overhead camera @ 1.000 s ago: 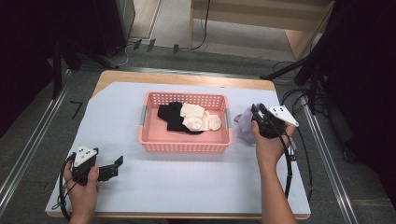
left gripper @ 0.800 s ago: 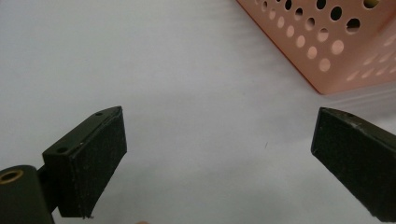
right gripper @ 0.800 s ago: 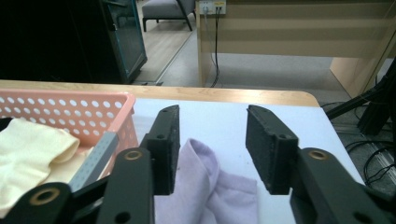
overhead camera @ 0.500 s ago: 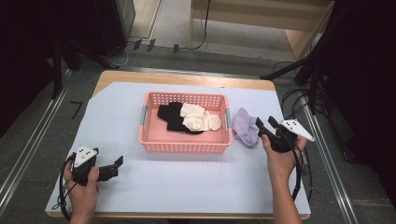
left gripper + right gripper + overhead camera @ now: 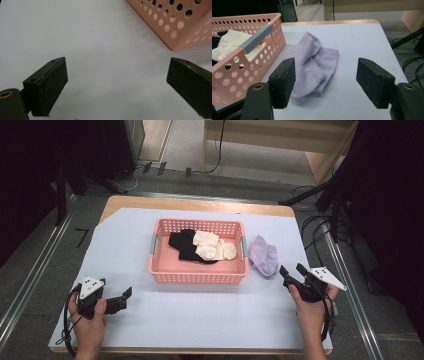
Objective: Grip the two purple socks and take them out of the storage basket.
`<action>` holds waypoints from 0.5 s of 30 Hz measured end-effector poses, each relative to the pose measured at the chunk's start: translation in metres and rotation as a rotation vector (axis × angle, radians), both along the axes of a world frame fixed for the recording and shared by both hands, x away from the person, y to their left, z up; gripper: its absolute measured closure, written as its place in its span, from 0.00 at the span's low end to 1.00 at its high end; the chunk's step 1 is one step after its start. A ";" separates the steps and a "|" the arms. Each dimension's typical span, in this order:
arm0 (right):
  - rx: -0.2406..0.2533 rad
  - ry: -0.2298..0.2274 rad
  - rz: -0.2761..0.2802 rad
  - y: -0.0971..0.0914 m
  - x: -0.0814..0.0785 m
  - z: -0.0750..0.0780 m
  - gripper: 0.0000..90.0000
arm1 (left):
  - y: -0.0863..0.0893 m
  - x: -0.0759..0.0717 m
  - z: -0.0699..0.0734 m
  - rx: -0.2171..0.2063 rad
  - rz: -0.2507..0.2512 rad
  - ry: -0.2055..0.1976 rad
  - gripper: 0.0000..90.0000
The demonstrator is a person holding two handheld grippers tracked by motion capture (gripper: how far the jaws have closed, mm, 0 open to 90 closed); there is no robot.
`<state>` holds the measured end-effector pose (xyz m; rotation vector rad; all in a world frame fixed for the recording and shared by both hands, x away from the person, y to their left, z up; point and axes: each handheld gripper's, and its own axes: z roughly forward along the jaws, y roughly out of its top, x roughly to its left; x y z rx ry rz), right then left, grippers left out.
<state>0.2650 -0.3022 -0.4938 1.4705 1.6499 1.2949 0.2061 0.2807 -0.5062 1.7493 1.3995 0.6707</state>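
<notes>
Idleness marks the left gripper [image 5: 125,296], parked low over the white table cover [image 5: 200,320] with its jaws wide apart and nothing between them, probably waiting its turn. Centre, the pink basket [image 5: 197,276] holds black and cream socks. Just beside its right wall lies the lilac sock [image 5: 264,259], spread flat on the cover. The right gripper [image 5: 292,271] sits close behind it; its jaws have just been opening and hold nothing. No writing is legible.

A wooden worktop [image 5: 200,204] is carrying a pale sheet [image 5: 200,320] over most of its surface. Grey floor [image 5: 30,255] is surrounding it, with metal rails [image 5: 27,285] running along both sides. Black cables [image 5: 320,232] are trailing at the right; light wooden furniture [image 5: 280,150] is standing beyond, under even overhead light.
</notes>
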 end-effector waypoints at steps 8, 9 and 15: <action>0.004 0.004 -0.007 -0.019 -0.022 -0.015 0.30 | 0.000 -0.001 0.000 0.002 0.000 -0.001 0.05; 0.007 0.007 -0.010 -0.021 -0.025 -0.016 0.29 | 0.000 -0.001 0.000 0.005 0.000 0.000 0.05; 0.002 0.005 -0.029 -0.038 -0.043 -0.019 0.26 | 0.000 -0.001 0.000 0.006 -0.002 -0.001 0.05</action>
